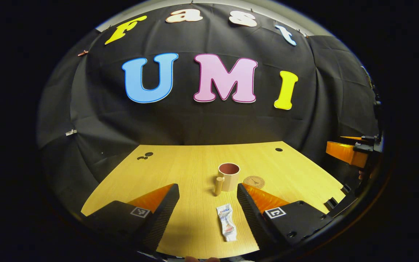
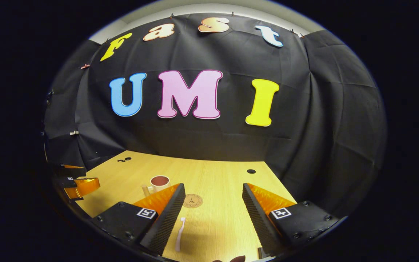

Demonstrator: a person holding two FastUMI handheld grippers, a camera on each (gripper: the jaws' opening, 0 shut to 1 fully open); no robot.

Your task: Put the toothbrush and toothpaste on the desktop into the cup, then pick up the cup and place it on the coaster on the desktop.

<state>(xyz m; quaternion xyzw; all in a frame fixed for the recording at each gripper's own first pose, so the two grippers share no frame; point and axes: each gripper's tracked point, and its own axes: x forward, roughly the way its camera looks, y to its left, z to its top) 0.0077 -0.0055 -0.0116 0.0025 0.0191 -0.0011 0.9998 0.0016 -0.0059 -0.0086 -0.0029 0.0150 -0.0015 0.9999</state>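
Wood-grain tabletop (image 1: 195, 171): pale yellow laminate with fine straight grain, smooth and matte; small dark round holes near its far edge. I see all four task items resting on it.
Left gripper (image 1: 208, 203): my fingers are spread wide with nothing between the ridged inner faces; they hang low above the near edge.
Cup (image 1: 228, 176): short cylinder, cream outside, reddish-brown inside, with a stubby peg-like handle on its left in the left gripper view. It stands upright on bare wood, and what I can see of its inside looks empty.
Toothpaste (image 1: 227, 222): small flat white tube, crimped at the end, soft and pliable by the look. It lies flat between my left fingers, nearer the right-hand one and nearer me than the cup.
Coaster (image 1: 254, 181): thin tan disc with a dark printed emblem, just to the right of the cup, nothing on it.
Right gripper (image 2: 213, 211): fingers parted wide, grasping nothing.
Toothbrush (image 2: 180, 234): slim pale-pink rod, hard plastic I judge, lying flat close by the inner face of my right gripper's left-hand finger.
Progress: nothing done yet, as I judge it. Left to do: both items into the cup, then the cup onto the coaster.
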